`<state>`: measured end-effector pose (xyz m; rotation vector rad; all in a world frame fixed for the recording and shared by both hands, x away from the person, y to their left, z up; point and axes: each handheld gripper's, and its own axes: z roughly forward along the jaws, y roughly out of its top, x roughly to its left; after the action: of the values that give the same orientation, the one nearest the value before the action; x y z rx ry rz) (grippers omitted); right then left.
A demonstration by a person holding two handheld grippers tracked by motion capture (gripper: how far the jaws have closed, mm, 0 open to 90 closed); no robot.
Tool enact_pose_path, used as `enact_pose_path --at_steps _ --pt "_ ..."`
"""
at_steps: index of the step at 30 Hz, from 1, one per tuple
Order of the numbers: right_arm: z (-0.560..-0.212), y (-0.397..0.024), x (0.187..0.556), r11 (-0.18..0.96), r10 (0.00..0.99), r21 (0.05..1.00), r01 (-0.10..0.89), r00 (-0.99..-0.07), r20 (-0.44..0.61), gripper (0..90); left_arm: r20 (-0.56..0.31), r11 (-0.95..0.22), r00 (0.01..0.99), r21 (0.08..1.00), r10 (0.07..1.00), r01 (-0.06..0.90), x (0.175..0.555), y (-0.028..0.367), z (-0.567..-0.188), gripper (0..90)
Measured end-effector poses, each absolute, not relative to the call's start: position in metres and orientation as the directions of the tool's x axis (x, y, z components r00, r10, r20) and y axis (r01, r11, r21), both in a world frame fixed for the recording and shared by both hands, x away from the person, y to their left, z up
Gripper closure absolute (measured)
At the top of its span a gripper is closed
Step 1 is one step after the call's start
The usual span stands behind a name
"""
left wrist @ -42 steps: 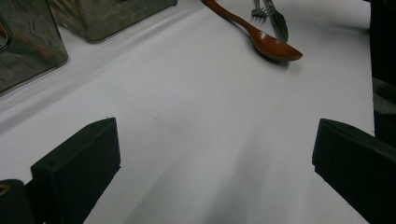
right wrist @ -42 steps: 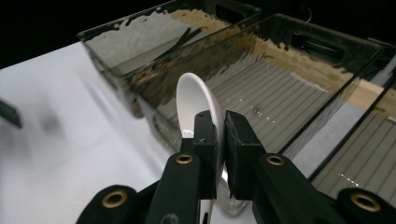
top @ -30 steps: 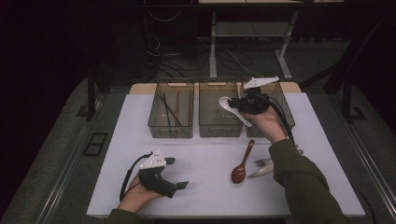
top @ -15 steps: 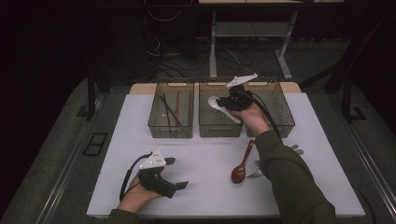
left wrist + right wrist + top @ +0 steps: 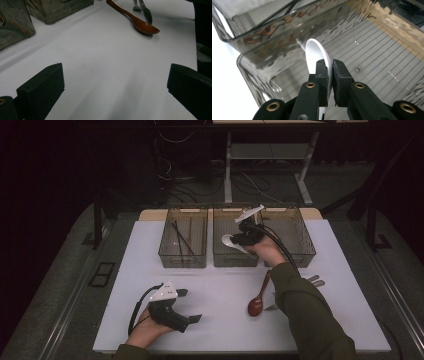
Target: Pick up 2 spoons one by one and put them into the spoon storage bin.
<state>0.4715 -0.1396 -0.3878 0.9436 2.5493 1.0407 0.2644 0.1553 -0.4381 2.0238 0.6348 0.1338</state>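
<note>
My right gripper (image 5: 239, 238) (image 5: 330, 65) is shut on a white spoon (image 5: 231, 241) (image 5: 315, 51), holding it over the middle clear bin (image 5: 235, 257) (image 5: 252, 82), bowl end forward. The bin's ribbed floor lies bare below the spoon. A brown wooden spoon (image 5: 259, 299) (image 5: 135, 18) lies on the white table in front of the bins. My left gripper (image 5: 189, 306) (image 5: 112, 82) rests low on the table near the front edge, jaws wide open with nothing between them.
The left bin (image 5: 184, 254) holds dark chopsticks. The right bin (image 5: 295, 242) stands beside the middle one. A metal fork and another utensil (image 5: 314, 280) (image 5: 142, 7) lie by the person's right sleeve. The white table (image 5: 220, 285) is bare between my two grippers.
My right gripper has carried the white spoon leftward and down, from over the right bin to over the middle bin. The left gripper has stayed put.
</note>
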Motion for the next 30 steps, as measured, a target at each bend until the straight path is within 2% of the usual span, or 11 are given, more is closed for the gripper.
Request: enact_pose_path --at_steps 6,15,24,30 --pt "-0.388 -0.140 0.471 0.537 0.634 0.683 0.495 -0.771 0.059 67.5 -0.162 -0.391 0.858 0.838 0.487 0.381 0.264 0.155 -0.438 0.3" --pt "-0.373 -0.149 0.461 0.482 0.629 0.727 0.489 -0.771 0.101 54.4 -0.161 -0.390 0.858 0.839 0.488 0.380 0.264 0.155 -0.438 0.3" --pt "-0.357 -0.170 0.432 0.448 0.612 0.753 0.482 -0.779 0.135 51.6 -0.165 -0.388 0.857 0.838 0.489 0.383 0.264 0.154 -0.439 0.3" --pt "-0.361 -0.184 0.409 0.491 0.599 0.728 0.478 -0.792 0.117 61.7 -0.165 -0.388 0.856 0.838 0.489 0.383 0.264 0.153 -0.439 0.3"
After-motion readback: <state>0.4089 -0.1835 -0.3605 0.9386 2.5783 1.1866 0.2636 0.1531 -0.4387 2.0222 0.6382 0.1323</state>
